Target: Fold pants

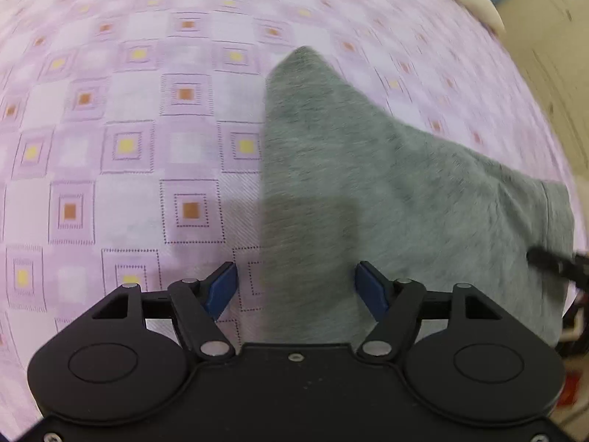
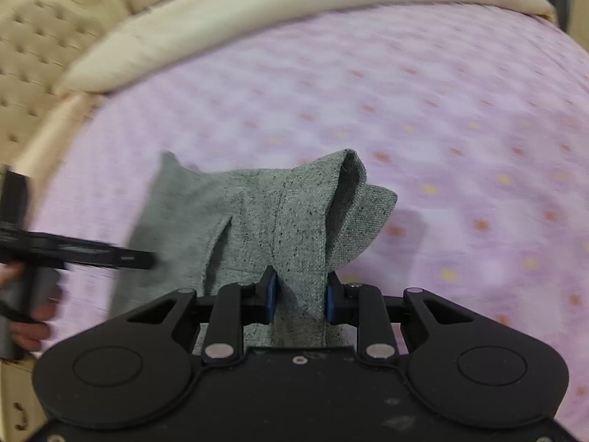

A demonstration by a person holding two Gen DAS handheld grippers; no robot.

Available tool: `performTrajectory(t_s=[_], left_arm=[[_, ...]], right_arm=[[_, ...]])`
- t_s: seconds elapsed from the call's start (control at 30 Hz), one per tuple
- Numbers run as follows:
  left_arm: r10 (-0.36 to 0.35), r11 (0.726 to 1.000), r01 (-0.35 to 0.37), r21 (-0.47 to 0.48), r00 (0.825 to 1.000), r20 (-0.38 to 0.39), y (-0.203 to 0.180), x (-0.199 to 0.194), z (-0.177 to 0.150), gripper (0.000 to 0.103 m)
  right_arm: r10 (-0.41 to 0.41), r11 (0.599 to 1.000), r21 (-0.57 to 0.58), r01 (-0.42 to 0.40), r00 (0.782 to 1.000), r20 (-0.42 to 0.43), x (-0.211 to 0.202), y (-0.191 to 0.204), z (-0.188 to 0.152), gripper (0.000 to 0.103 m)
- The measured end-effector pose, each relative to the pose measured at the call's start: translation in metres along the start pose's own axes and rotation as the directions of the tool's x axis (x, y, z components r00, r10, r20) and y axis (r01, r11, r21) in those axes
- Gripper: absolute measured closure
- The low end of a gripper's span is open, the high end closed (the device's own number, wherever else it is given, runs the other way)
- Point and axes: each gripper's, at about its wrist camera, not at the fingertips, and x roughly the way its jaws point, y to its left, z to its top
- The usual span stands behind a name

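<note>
The right gripper (image 2: 299, 296) is clamped on a bunched edge of the grey pants (image 2: 257, 217), lifting it into a peak, probably to carry it over for a fold. The left gripper (image 1: 294, 291) hovers with jaws apart, straddling the pants' near edge, gripping nothing. The pants lie on the bed's pink checked sheet (image 1: 129, 129). Toward twelve o'clock lies a cream pillow (image 2: 257, 11).

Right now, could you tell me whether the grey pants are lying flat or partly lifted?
Partly lifted: the right claw is shut on a bunched-up edge of the grey pants, tenting it above the bedsheet.
</note>
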Motion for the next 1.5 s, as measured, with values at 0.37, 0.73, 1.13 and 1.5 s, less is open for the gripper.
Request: performTrajectory(t_s=[0.37, 0.73, 1.13, 1.5], left_arm=[[-0.264, 0.964, 0.264, -0.003, 0.963, -0.046, -0.034, 0.034, 0.015, 0.039], [-0.061, 0.997, 0.055, 0.051, 0.99, 0.128, -0.033, -0.048, 0.058, 0.07], [0.405, 0.909, -0.391, -0.145, 0.911, 0.081, 0.062, -0.014, 0.182, 0.059], [0.262, 0.964, -0.243, -0.107, 0.936, 0.234, 0.037, -0.01, 0.176, 0.058]], right_arm=[[-0.053, 0.998, 0.039, 0.055, 0.996, -0.069, 0.019, -0.01, -0.003, 0.077], [-0.09, 0.992, -0.089, 0.094, 0.995, 0.046, -0.012, 0.053, 0.054, 0.078], [-0.202, 0.979, -0.032, 0.202, 0.979, 0.003, 0.109, 0.069, 0.191, 0.067], [-0.184, 0.981, -0.032, 0.19, 0.974, 0.13, 0.105, 0.103, 0.176, 0.085]])
